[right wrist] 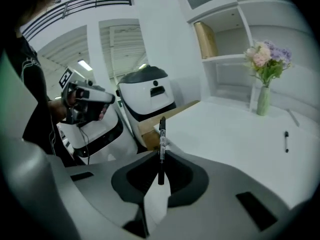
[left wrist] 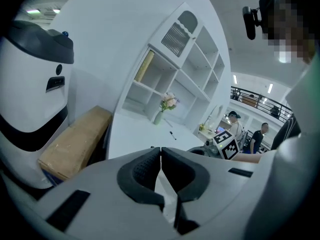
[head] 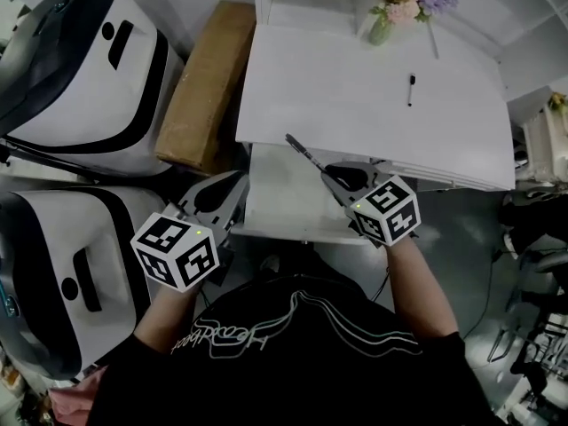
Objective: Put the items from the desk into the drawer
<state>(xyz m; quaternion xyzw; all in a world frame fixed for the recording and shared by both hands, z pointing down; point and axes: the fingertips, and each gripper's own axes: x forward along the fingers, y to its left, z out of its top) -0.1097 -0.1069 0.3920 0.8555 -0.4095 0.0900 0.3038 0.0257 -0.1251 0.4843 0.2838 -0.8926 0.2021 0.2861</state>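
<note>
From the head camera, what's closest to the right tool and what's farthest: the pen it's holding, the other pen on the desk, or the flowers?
1. Held pen: clamped in the right tool, sticking out to its left.
2. Desk pen: lying on the desk, right of the middle.
3. Flowers: at the desk's back edge, farthest.

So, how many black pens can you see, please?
2: a held pen in the right hand-held gripper, a loose pen lying on the white desk. Others may be hidden.

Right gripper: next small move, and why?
Probably lower the right gripper into the open drawer and release. Its fingers are shut on a black pen, held roughly over the drawer. A second pen waits on the desk.
</note>
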